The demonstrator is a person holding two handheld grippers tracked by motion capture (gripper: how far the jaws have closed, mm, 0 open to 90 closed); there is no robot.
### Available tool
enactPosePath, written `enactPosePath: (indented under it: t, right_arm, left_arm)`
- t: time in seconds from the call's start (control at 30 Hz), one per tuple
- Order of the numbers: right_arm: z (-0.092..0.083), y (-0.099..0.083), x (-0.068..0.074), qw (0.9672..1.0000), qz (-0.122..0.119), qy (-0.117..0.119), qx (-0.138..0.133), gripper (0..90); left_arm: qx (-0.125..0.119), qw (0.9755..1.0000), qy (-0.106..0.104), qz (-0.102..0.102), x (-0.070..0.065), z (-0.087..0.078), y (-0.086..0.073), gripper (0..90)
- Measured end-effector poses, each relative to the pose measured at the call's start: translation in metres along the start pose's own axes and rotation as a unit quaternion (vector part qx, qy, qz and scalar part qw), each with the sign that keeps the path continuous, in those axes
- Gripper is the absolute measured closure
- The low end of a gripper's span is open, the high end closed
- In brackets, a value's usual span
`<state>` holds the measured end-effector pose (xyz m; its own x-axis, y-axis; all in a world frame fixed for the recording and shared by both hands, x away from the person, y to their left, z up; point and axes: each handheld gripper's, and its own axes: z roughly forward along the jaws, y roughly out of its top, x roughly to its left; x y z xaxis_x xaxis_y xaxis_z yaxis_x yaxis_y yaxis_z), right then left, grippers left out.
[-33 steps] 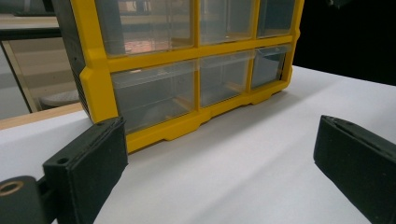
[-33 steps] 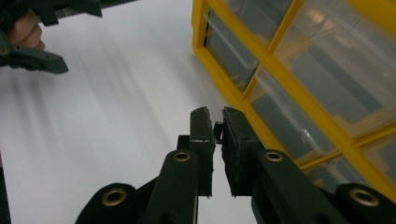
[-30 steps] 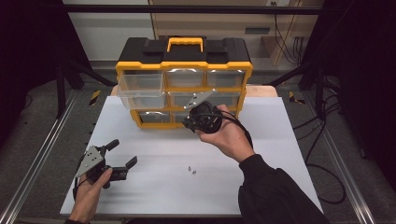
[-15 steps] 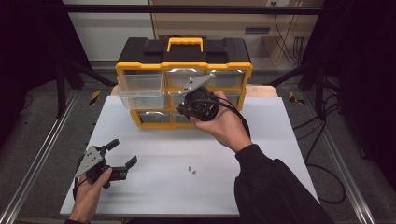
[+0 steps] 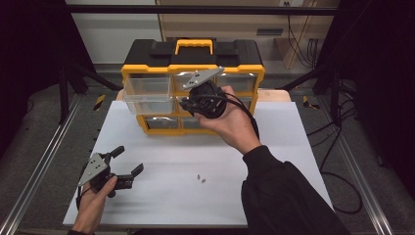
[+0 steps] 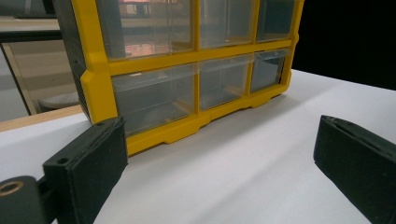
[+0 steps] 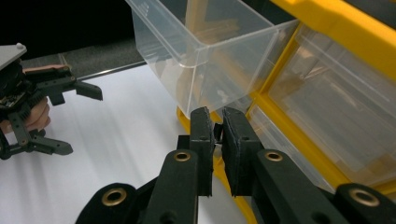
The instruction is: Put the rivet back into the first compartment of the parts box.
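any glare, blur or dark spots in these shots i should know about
High view: the white table is evenly lit, the surroundings fall to near black, and the two small screws are too tiny to make out. Left gripper view: the near jaws are soft, and reddish reflections sit on the organizer drawers. Right gripper view: the pulled-out clear drawer shows faint sheen, background dark.

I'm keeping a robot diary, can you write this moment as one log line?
left hand-held gripper: open, resting on table | right hand-held gripper: shut, near pulled-out clear drawer | two screws: on table
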<state>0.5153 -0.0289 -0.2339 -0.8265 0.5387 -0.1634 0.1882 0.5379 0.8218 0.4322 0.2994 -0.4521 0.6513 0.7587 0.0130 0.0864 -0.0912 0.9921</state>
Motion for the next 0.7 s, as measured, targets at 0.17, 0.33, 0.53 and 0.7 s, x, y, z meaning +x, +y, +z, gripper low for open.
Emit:
enactPosePath:
  t: [0.17,0.33,0.53,0.7]
  right_arm:
    - [-0.001,0.003,-0.001,0.9999,0.003,0.001,-0.014,82.6]
    - [-0.002,0.008,-0.003,0.9995,0.009,-0.001,-0.029,82.6]
    - [-0.003,0.016,-0.004,0.9987,0.016,-0.003,-0.048,82.6]
    - [-0.003,0.022,-0.005,0.9979,0.02,-0.003,-0.062,82.6]
  left_arm:
    - [0.0,1.0,-0.001,0.0,0.0,0.0,0.0,2.9]
    - [0.0,1.0,-0.001,0.0,0.0,0.0,0.0,3.0]
    - [-0.001,1.0,-0.001,0.0,0.0,0.0,0.0,3.0]
    - [-0.002,1.0,-0.001,0.0,0.0,0.0,0.001,2.9]
